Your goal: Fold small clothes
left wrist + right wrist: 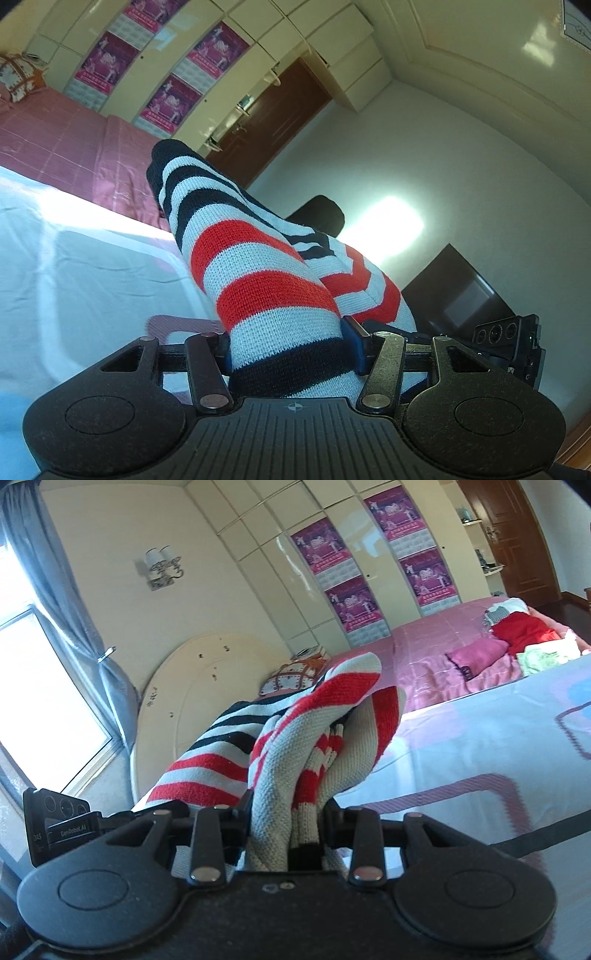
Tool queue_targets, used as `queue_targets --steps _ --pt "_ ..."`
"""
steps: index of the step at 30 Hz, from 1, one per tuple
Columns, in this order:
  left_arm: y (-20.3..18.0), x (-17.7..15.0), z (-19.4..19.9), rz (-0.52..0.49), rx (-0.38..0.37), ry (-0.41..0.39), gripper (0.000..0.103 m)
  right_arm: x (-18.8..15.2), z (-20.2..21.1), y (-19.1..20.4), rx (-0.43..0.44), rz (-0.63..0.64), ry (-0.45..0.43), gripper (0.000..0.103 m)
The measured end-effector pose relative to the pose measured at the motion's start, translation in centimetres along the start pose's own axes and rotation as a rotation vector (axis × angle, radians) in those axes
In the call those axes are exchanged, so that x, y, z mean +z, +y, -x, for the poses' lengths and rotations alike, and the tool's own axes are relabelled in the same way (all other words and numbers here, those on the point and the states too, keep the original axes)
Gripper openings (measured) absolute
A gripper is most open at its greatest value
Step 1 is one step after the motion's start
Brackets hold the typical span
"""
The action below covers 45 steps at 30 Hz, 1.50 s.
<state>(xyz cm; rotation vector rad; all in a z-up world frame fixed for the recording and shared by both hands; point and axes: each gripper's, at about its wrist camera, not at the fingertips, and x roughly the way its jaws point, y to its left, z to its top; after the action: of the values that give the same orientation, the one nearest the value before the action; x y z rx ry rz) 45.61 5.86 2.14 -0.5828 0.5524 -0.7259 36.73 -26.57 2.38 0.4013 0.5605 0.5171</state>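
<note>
A knitted striped garment (258,258) in white, red and navy hangs between both grippers, lifted above the bed. My left gripper (288,354) is shut on a thick rolled part of it, and the cloth bulges up past the jaws. In the right wrist view, my right gripper (286,812) is shut on a bunched, folded edge of the same striped garment (295,731). The other gripper (517,339) shows at the right edge of the left wrist view, and again as the other gripper (59,819) at the left of the right wrist view. Both sets of fingertips are buried in cloth.
A white sheet with a purple pattern (480,768) covers the near part of the bed; a pink quilt (424,653) lies behind. Red, pink and green clothes (524,635) are piled at the far right. A cream headboard (192,701), wardrobes with posters (351,590) and a dark door (266,122) surround.
</note>
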Motion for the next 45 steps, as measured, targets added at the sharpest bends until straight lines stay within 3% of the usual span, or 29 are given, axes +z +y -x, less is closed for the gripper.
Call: queue_targets --steps 14,24,28,30,31,33,35,40,42,45 --pt "8.3 -2.0 10.7 0.081 0.139 -0.038 0.053 -5.7 -8.6 7.6 0.12 0.004 0.128 0.035" --pt "12.9 -5.2 14.7 0.151 0.214 -0.046 0.053 -10.1 -13.2 10.2 0.184 -0.028 0.227 0.035" --pt "15.3 -7.4 15.4 0.178 0.247 -0.028 0.054 -12.3 -14.9 9.5 0.184 -0.064 0.286 0.036" --pt "16.9 -9.3 15.4 0.225 0.313 0.017 0.055 -14.4 -16.4 8.2 0.14 -0.108 0.353 0.041" --pt "17.3 -10.1 15.6 0.231 0.304 0.008 0.056 -15.4 -17.2 7.0 0.108 -0.149 0.397 0.04" --pt "17.1 -10.6 16.7 0.254 0.295 -0.034 0.056 -15.5 -16.3 5.7 0.143 -0.241 0.372 0.041" --pt "16.6 -10.1 18.1 0.236 0.327 -0.07 0.056 -14.4 -14.8 6.1 0.103 -0.199 0.33 0.044" --pt "15.3 -4.9 18.4 0.106 0.379 -0.196 0.056 -10.0 -13.8 9.4 0.081 0.021 0.202 0.028" --pt "15.4 -2.2 16.7 0.069 0.354 -0.187 0.056 -9.1 -15.1 11.0 0.075 0.095 0.202 0.027" --pt "15.6 -0.1 12.8 0.005 0.396 -0.098 0.056 -9.1 -17.8 12.4 0.061 0.185 0.229 0.026"
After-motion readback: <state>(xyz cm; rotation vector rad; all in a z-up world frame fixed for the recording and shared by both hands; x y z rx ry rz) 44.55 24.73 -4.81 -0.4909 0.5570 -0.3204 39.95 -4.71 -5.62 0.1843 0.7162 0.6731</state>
